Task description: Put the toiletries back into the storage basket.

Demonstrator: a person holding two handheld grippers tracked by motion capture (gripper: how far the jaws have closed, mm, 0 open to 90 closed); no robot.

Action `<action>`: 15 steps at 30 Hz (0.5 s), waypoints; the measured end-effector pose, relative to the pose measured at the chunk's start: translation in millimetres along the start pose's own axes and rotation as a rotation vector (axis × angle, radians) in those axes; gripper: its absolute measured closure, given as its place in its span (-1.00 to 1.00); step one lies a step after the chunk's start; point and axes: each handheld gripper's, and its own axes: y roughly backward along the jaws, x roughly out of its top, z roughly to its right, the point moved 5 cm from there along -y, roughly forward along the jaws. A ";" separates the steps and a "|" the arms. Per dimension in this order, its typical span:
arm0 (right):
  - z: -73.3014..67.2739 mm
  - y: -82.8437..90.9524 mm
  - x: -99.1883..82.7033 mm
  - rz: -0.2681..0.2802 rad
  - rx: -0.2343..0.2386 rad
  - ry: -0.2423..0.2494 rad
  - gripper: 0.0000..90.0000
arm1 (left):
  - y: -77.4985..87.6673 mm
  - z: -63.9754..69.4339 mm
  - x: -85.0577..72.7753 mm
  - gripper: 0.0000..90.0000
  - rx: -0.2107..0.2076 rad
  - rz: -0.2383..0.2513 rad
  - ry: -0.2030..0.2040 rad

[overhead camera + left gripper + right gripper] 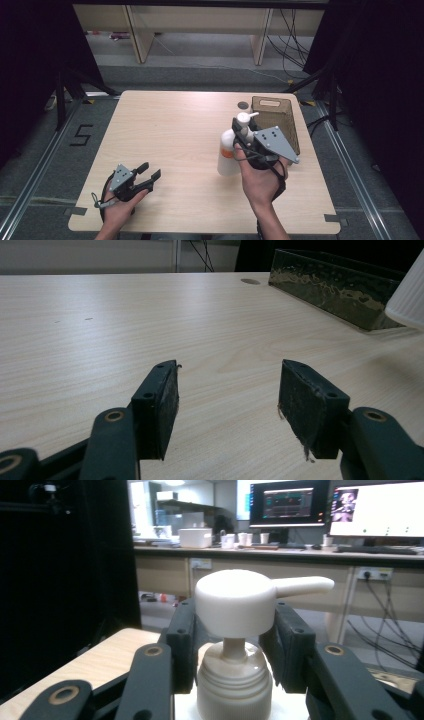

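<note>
A white pump bottle (227, 156) with an orange label stands upright right of the table's middle. My right gripper (243, 137) is shut on its pump head from the near side. In the right gripper view the two jaws press against both sides of the white pump head (235, 602), whose spout points right. My left gripper (149, 174) rests open near the front left of the table (170, 130), with nothing between its jaws. In the left gripper view, that gripper (227, 390) faces bare wood, and the bottle's base (407, 300) shows at the far right edge.
A dark woven basket (271, 99) stands at the back right of the table, just behind the bottle; its wall (330, 290) also appears in the left gripper view. A small dark round hole (243, 105) sits left of the basket. Desks and cables lie beyond the table.
</note>
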 end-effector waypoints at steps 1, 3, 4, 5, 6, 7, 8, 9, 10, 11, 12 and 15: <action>3.4 1.9 1.0 0.000 -0.007 0.004 0.35 | -0.4 0.2 0.1 -0.10 -0.002 0.006 0.000; 9.1 5.7 2.9 0.005 -0.022 -0.004 0.35 | -0.2 0.3 0.0 -0.10 0.000 0.003 0.000; 11.3 7.4 3.4 0.003 -0.030 -0.002 0.35 | -0.2 0.3 0.0 -0.10 0.001 0.003 0.000; 14.5 8.9 4.6 0.012 -0.038 0.002 0.35 | -0.1 0.2 0.0 -0.10 0.001 0.002 -0.001; 16.6 10.7 5.1 0.011 -0.043 -0.008 0.35 | -0.1 0.1 0.0 -0.10 0.001 0.002 -0.001; 20.6 12.4 6.3 0.018 -0.052 0.003 0.35 | -0.1 0.1 0.0 -0.10 0.001 0.002 -0.001; 22.5 13.7 6.7 0.017 -0.056 -0.013 0.35 | -0.3 0.2 0.0 -0.10 0.000 0.005 0.000; 26.0 15.4 7.9 0.021 -0.063 -0.001 0.35 | -0.2 0.1 0.0 -0.10 0.002 0.001 0.000; 29.0 17.0 9.0 0.027 -0.072 0.005 0.35 | -0.2 0.2 0.0 -0.10 0.002 0.002 0.000; 30.7 18.1 9.7 0.033 -0.078 -0.006 0.35 | -0.1 0.3 0.0 -0.10 0.002 0.003 0.001; 33.5 19.7 10.6 0.031 -0.084 0.000 0.35 | 0.0 0.2 0.0 -0.10 0.001 0.004 0.000; 42.1 25.1 13.5 0.049 -0.111 -0.006 0.35 | 0.1 0.1 0.0 -0.10 -0.001 0.007 0.004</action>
